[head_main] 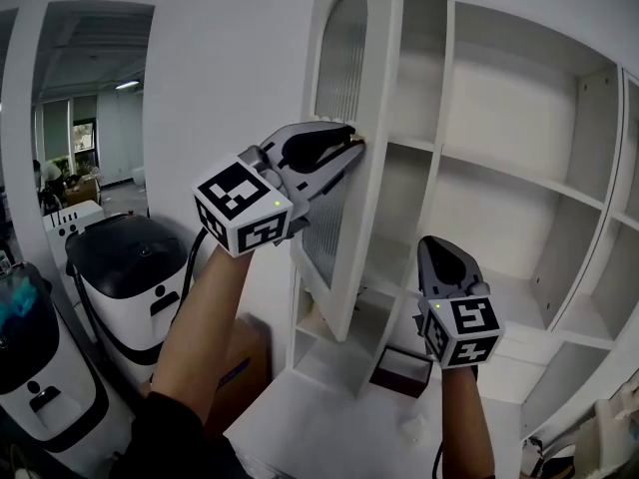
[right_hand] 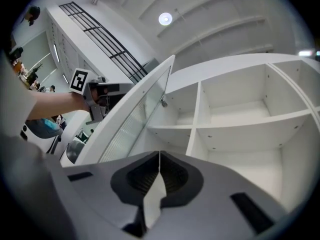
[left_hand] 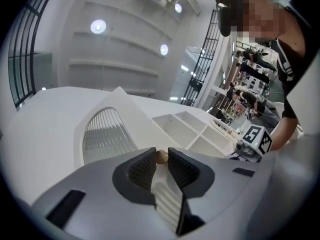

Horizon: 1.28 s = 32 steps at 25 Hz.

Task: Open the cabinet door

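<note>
**A:** What is your left gripper (head_main: 351, 148) on?

**B:** Its jaws are clamped on the small wooden knob (left_hand: 161, 156), one pad pressing each side of it.

**A:** And where is the knob?

**B:** On the cabinet door (head_main: 374, 198), about halfway up, beside the ribbed glass pane (head_main: 340, 58).

**A:** How does the door stand?

**B:** It stands swung out from the cabinet (head_main: 559, 267) at its left edge, so the empty white shelves (head_main: 469, 158) behind it show.

**A:** And your right gripper (head_main: 437, 241)?

**B:** Its jaws are closed on nothing. I hold it lower, in front of the shelves, clear of the door.
</note>
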Available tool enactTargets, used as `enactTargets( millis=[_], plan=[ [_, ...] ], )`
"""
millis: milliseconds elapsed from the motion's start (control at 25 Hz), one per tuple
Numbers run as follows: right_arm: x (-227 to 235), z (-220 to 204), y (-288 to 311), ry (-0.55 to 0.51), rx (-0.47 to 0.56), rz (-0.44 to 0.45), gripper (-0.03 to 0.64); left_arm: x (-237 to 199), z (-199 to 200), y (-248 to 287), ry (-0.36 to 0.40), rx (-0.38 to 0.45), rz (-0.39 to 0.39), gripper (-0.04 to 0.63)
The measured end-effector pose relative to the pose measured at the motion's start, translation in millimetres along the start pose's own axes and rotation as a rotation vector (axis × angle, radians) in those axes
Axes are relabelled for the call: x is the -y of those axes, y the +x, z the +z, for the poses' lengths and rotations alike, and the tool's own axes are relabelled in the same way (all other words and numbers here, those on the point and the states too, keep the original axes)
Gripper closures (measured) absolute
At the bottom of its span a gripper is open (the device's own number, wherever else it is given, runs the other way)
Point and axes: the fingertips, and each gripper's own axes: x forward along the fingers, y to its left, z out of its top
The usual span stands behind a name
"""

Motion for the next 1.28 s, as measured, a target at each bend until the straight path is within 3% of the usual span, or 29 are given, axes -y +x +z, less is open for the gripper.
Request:
enactTargets(
  millis=[200, 360, 600, 1000, 1120, 1280],
  plan=[
    [-29, 2, 23, 0.009, 0.011, 0.049, 0.595, -20, 15, -46, 0.008, 0.016, 0.0, 0.515],
    [-69, 7, 40, 0.015, 0.02, 0.104, 0.595, -46, 21, -92, -0.004, 0.021, 0.042, 0.509],
    [-105, 11, 59, 0.026, 0.033, 0.165, 0.595, -81, 19, -137, 0.058, -0.061, 0.138, 0.511],
    [-151, 13, 76, 0.041, 0.043, 0.231, 0.595, -126, 9, -188, 0.127, -0.185, 0.365, 0.588],
    [-157, 14, 78, 0.042, 0.044, 0.241, 0.595, -135, 11, -189, 0.118, -0.19, 0.382, 0.588],
    [-158, 10, 76, 0.038, 0.038, 0.242, 0.595, -134, 6, -190, 0.18, -0.241, 0.406, 0.586]
  ],
)
